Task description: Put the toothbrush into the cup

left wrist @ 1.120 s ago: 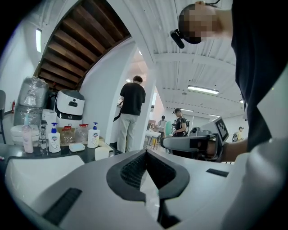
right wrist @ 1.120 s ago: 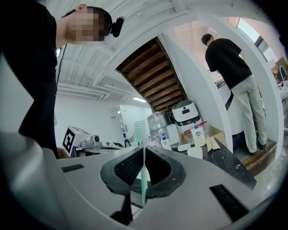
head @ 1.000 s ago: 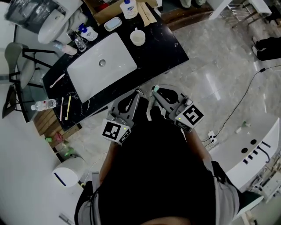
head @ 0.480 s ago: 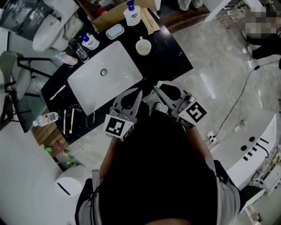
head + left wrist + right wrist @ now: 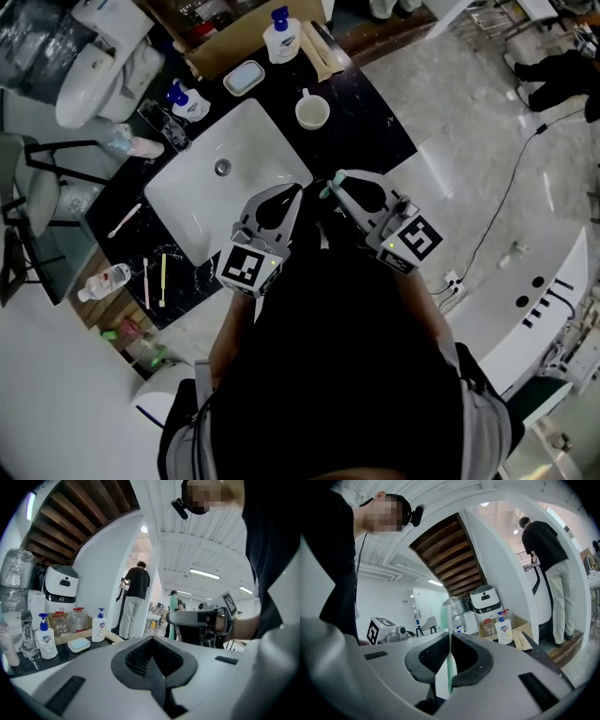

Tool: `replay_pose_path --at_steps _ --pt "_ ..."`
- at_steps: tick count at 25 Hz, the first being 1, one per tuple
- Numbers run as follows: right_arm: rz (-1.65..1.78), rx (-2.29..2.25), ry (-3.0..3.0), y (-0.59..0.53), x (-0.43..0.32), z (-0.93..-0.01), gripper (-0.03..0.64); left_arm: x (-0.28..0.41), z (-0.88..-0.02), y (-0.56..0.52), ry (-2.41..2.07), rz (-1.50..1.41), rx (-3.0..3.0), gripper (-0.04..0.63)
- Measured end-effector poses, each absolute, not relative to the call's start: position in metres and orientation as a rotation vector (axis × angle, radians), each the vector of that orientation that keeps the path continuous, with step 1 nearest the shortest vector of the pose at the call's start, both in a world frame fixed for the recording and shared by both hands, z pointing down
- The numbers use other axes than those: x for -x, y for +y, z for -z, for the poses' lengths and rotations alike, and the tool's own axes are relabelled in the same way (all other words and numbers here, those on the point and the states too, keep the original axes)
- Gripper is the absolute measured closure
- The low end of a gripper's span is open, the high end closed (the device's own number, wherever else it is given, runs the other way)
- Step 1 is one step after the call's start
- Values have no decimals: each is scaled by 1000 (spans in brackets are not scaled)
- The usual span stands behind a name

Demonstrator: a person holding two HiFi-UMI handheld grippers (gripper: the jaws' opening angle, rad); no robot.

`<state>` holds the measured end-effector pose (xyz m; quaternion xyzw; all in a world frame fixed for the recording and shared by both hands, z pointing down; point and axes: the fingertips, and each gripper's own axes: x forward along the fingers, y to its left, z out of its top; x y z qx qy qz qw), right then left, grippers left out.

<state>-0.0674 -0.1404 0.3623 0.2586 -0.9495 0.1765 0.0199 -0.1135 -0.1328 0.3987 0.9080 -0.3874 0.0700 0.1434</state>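
A white cup with a handle stands on the black counter, right of the sink. My right gripper hovers over the counter's near edge, short of the cup, and is shut on a green toothbrush. In the right gripper view the toothbrush stands upright between the pads, bristle head up, clamped by my right gripper. My left gripper is beside it over the sink's near corner. In the left gripper view the left gripper is shut with nothing in it.
A white sink fills the counter's middle. Behind it stand a soap bottle, a soap dish and a smaller pump bottle. Spare toothbrushes and a water bottle lie at the counter's left end. A cable crosses the floor.
Both grippers have moved forward from the counter's front edge to over it, side by side. The toothbrush stays clamped in the right gripper.
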Motion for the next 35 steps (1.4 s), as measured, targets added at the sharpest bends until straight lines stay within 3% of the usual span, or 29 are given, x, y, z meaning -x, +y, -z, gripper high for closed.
replay_pose_path --at_steps 35 --pt "-780 -706 -3043 -285 42 -388 592 96 -451 -201 -1188 -389 -2424 586"
